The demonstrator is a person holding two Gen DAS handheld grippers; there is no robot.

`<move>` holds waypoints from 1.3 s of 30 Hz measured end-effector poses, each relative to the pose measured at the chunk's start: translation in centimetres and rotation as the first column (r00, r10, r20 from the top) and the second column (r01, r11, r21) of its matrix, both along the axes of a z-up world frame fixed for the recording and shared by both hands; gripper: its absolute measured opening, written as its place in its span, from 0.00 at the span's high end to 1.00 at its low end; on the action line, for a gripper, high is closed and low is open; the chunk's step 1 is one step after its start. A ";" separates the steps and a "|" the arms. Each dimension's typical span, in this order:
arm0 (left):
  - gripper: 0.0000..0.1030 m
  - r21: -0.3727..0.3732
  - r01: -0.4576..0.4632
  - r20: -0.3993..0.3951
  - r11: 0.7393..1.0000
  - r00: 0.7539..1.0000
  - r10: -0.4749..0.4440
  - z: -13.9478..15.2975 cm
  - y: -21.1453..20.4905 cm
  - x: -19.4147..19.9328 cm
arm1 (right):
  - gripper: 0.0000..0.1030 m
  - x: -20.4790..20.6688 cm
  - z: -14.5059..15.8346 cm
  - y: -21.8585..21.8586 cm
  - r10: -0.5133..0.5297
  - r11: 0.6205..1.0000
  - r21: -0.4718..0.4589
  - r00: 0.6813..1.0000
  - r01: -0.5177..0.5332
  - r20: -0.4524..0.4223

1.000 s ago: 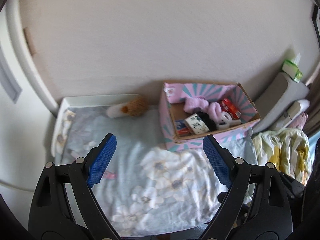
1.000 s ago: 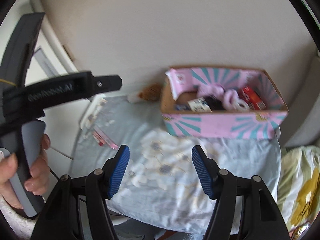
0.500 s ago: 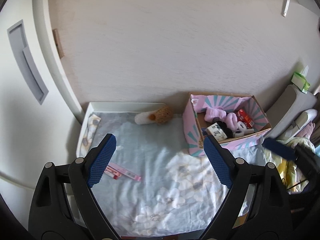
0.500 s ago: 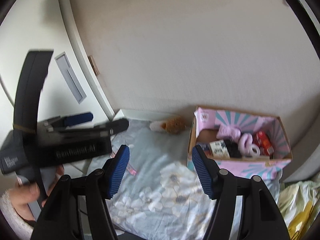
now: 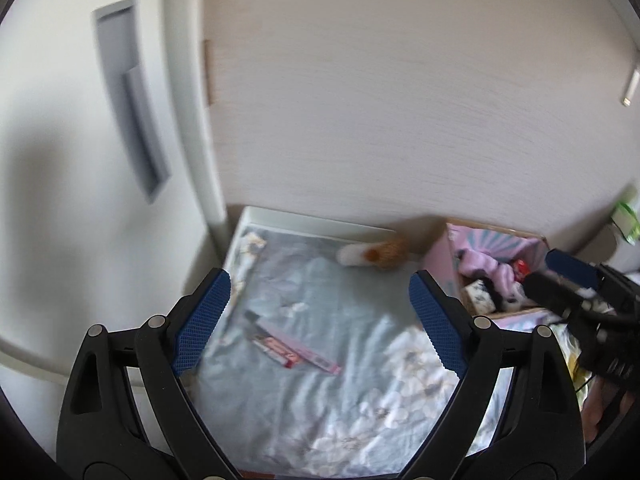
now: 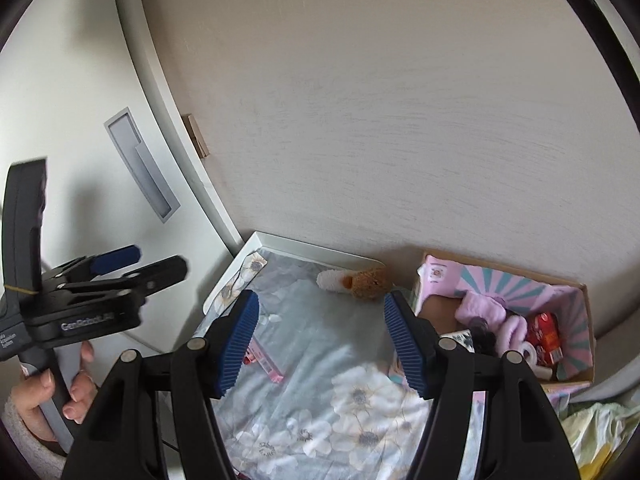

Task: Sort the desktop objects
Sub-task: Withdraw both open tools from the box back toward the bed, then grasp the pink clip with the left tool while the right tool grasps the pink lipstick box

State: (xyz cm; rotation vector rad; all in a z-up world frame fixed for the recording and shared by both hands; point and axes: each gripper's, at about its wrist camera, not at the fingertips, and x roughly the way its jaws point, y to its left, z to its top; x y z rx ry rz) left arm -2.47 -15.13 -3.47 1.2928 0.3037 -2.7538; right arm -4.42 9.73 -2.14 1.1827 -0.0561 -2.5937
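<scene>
A pink flat packet lies on the floral cloth on the table; the right wrist view shows part of it. A brown and white plush toy lies at the back by the wall. A pink and teal cardboard box at the right holds purple cloth, a red packet and several small items. My left gripper is open and empty, above the cloth. My right gripper is open and empty too, above the cloth.
A white door with a recessed handle stands at the left. The wall runs behind the table. Yellow-green bedding lies at the right. The left gripper held in a hand shows at the left of the right wrist view.
Both grippers have pulled back and up from the table, and both views have swung left. The pink packet has come into view. Both grippers stayed open.
</scene>
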 end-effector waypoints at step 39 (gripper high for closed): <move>0.39 0.119 -0.159 0.312 0.980 0.943 0.115 -20.1 -4.3 -1.1 | 0.79 -3.7 -23.5 -10.3 0.438 0.852 0.147 0.838 -0.503 0.326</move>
